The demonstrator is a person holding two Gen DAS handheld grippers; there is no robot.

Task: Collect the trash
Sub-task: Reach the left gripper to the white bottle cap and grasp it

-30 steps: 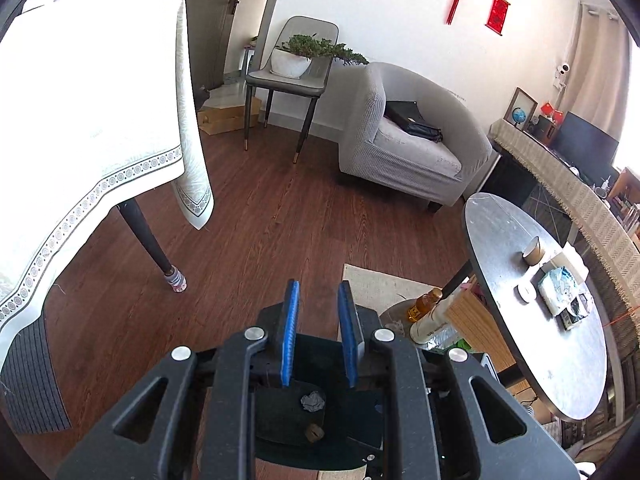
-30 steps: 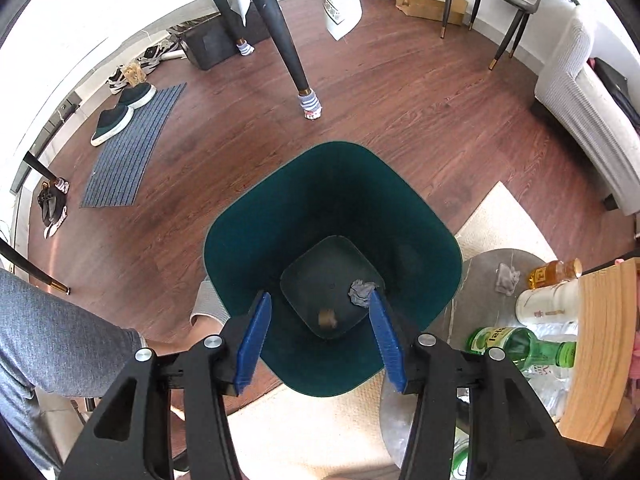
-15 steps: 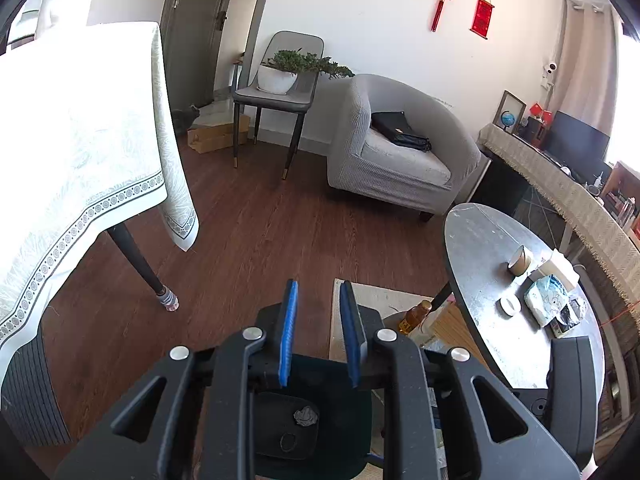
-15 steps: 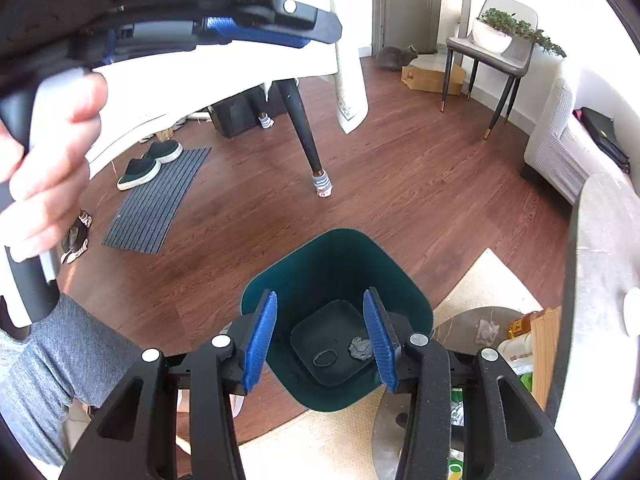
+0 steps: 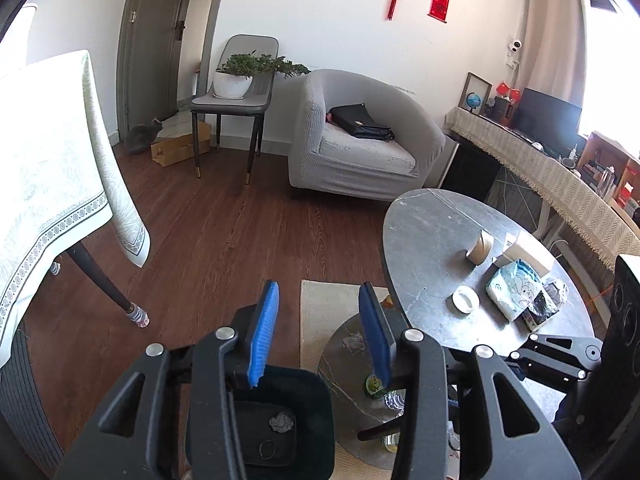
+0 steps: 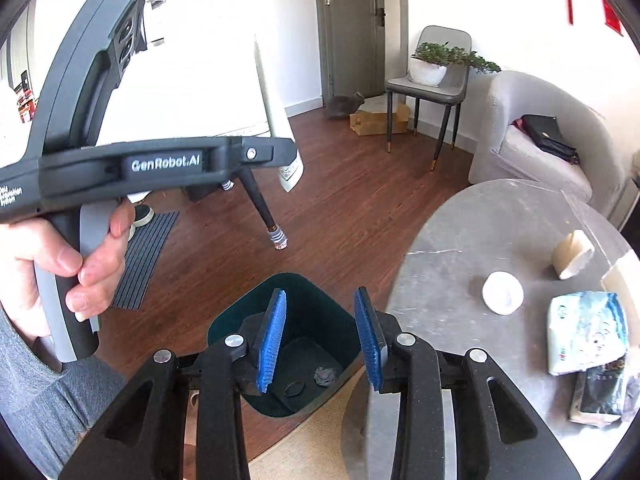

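Stood between two pick-ups, by the look of it: had a crumpled paper [image 5: 282, 422] and a small ring [image 6: 295, 389] already at the bottom of the green bin [image 6: 316, 316], on the floor at the left of the round table [image 5: 432, 240]. Held the left gripper [image 5: 319, 288] above the bin, about half open, with jaws just widened and nothing between the pads. Held the right gripper [image 6: 320, 292] over the bin too, somewhat narrower, with jaws just drawn closer, also empty. Left more trash to the right: a second paper ball [image 5: 355, 342] on the low shelf beside the bin, then on the table top a cardboard tube [image 5: 478, 250], a white round lid [image 5: 466, 299], a tissue pack [image 5: 516, 288] and a dark wrapper [image 5: 540, 308] near the edge. Needed next, probably, a swing to the right toward the table, jaws opened wider than the chosen piece, then a closing on it and a carry back over the bin. Could not tell which piece was meant first.
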